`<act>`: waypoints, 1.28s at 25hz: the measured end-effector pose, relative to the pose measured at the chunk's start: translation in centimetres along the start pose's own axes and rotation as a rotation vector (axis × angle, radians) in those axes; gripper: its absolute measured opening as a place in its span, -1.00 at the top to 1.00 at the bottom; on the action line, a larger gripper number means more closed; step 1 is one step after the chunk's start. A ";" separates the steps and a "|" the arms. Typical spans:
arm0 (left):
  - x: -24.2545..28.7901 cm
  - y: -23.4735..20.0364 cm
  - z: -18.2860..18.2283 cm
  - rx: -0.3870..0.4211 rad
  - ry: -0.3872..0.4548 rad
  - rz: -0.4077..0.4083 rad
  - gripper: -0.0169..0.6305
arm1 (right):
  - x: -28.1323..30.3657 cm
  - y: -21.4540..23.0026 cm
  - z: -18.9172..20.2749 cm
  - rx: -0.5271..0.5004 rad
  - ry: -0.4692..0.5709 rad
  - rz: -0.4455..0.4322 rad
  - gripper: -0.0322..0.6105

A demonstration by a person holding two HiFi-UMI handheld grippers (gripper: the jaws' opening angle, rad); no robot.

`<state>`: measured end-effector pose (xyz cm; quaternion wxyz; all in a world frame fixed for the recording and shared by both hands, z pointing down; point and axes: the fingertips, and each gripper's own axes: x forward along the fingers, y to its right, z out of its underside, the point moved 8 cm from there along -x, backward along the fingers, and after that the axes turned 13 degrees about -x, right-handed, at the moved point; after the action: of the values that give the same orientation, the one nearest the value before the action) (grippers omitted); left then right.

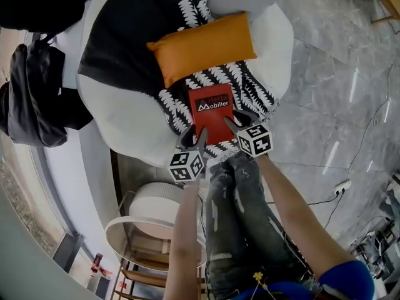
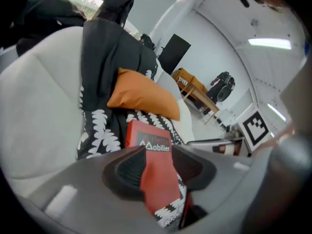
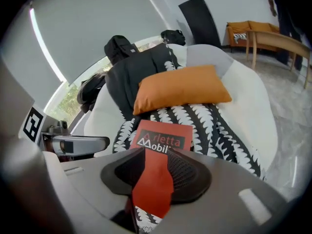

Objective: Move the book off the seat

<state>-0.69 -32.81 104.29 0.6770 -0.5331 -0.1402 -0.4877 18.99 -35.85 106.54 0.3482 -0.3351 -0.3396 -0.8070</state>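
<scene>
Lying flat on the patterned throw [image 1: 250, 86] over the white seat [image 1: 125, 124] — red book [image 1: 211, 112], orange cushion [image 1: 203, 47] at its 12 o'clock. Left gripper [image 1: 195, 139] at the book's 7 o'clock, right gripper [image 1: 240, 122] at 5 — both jaws apart, gripping nothing.

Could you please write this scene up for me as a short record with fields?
seat: white, rounded, draped with a black-and-white patterned throw
book: red, lying flat on the throw near the seat's front edge
cushion: orange, at the book's far edge
left gripper: jaws apart, at the book's near left corner, not clamped
right gripper: jaws apart, at the book's near right corner, not clamped
task state: book not yet off the seat
</scene>
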 end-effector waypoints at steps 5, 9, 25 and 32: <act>4.4 -3.9 1.4 -0.011 -0.078 -0.044 0.22 | 4.4 2.4 4.3 0.128 -0.026 -0.017 0.28; 6.3 -5.2 2.4 0.014 -0.126 -0.047 0.19 | 6.2 3.6 7.0 0.209 -0.042 -0.038 0.15; 5.9 -3.8 3.2 0.031 -0.123 -0.129 0.32 | 5.5 3.1 5.7 0.186 -0.037 -0.123 0.18; -1.1 2.5 -0.7 0.033 -0.029 -0.124 0.34 | -2.3 0.6 -0.7 0.112 0.001 -0.122 0.18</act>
<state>0.60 -32.99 101.74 0.6519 -0.5191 -0.1907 -0.5188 20.52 -36.00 104.51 0.3166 -0.2933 -0.4037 -0.8067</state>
